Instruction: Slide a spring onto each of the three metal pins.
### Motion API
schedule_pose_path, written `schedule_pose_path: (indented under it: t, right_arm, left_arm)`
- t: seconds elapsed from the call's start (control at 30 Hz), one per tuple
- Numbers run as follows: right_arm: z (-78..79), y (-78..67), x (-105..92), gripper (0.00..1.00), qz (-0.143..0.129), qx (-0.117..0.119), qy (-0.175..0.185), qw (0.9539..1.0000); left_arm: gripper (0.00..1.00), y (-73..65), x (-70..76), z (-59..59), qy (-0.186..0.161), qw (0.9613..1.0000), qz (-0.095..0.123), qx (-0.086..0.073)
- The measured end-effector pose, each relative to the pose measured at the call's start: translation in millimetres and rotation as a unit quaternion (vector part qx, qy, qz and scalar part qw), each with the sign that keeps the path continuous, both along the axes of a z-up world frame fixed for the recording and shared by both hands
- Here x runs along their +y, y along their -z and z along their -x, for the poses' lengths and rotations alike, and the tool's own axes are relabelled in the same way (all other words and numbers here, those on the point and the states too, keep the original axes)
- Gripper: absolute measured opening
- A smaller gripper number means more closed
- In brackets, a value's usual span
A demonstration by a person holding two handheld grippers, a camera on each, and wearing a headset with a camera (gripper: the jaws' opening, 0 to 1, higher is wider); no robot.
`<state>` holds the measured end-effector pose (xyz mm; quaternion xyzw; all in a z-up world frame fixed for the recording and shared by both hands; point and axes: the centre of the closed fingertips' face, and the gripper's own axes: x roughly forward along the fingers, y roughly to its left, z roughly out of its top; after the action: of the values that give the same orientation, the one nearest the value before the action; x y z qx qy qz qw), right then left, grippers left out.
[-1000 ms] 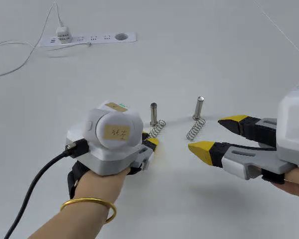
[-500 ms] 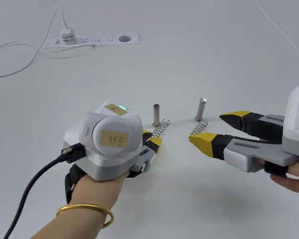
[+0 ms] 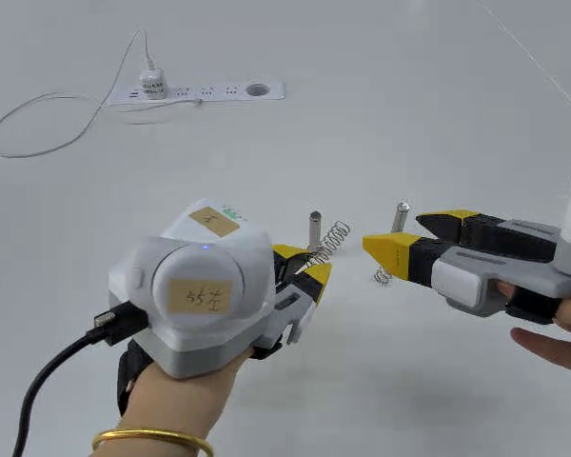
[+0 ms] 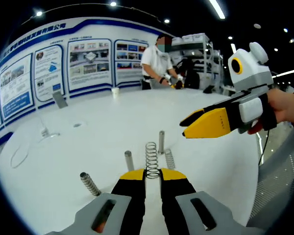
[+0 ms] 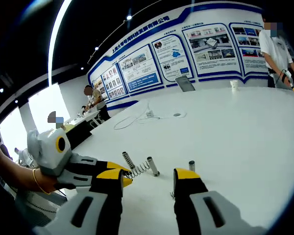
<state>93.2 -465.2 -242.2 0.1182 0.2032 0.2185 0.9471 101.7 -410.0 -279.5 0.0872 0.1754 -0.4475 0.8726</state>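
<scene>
While my left claw (image 4: 152, 174) is pressed together on the lower end of a spring (image 4: 151, 155), the coil stands up from between the yellow tips, clear of the white table (image 4: 88, 132). In the left gripper view, a bare pin (image 4: 129, 160) stands upright just beside that spring at nine o'clock. A second bare pin (image 4: 161, 142) stands beyond it at one o'clock, and a loose spring (image 4: 170, 159) lies on the table at three o'clock. At eight o'clock, nearer to me, a third pin (image 4: 89, 183) has a coil wound round it. My right claw (image 4: 183, 128) hangs above the table at two o'clock, its jaws spread with nothing between them. In the head view its tips are near the right-hand pin, with the loose spring on the table just beneath them. A power strip (image 3: 200, 92) lies well apart, at eleven o'clock on the table.
</scene>
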Motion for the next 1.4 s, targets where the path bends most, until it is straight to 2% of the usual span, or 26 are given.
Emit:
schedule_pose_path:
  t: [0.17,0.27,0.37,0.6,0.73,0.9,1.2,1.27,1.4]
  right_arm:
    - [-2.7,-10.8,6.3,0.37,-0.046,-0.003,0.001,0.999]
    - [-4.0,-16.8,9.7,0.36,-0.083,0.0,0.005,0.9966]
    - [-3.9,-19.1,12.8,0.33,-0.106,0.005,0.004,0.9944]
    - [-1.6,-17.7,19.4,0.29,-0.136,0.022,0.002,0.9905]
    - [-1.0,-17.7,23.4,0.26,-0.157,0.03,0.001,0.9872]
    - [-0.1,-16.2,28.9,0.2,-0.189,0.049,0.0,0.9808]
    - [0.3,-20.0,33.6,0.14,-0.224,0.059,0.002,0.9728]
    - [0.6,-20.5,35.4,0.14,-0.239,0.065,0.0,0.9689]
    - [1.1,-20.1,36.6,0.13,-0.248,0.07,0.0,0.9661]
  left_arm:
    - [0.1,-14.2,-0.6,5.5,0.004,0.9998,0.02,-0.009]
    - [0.1,-22.0,0.0,8.8,0.004,0.9993,0.034,-0.013]
    - [0.1,-27.7,0.3,12.6,0.007,0.9989,0.044,-0.017]
    - [0.1,-35.7,0.8,18.3,0.015,0.9979,0.056,-0.028]
    - [0.1,-37.4,0.3,21.1,0.021,0.9973,0.065,-0.03]
    - [0.1,-40.6,-0.9,24.0,0.027,0.996,0.077,-0.036]
    - [0.1,-47.8,-2.0,27.6,0.033,0.994,0.095,-0.042]
    - [0.1,-47.8,-1.4,28.0,0.032,0.994,0.095,-0.042]
    - [0.1,-47.5,0.2,28.3,0.032,0.9942,0.094,-0.043]
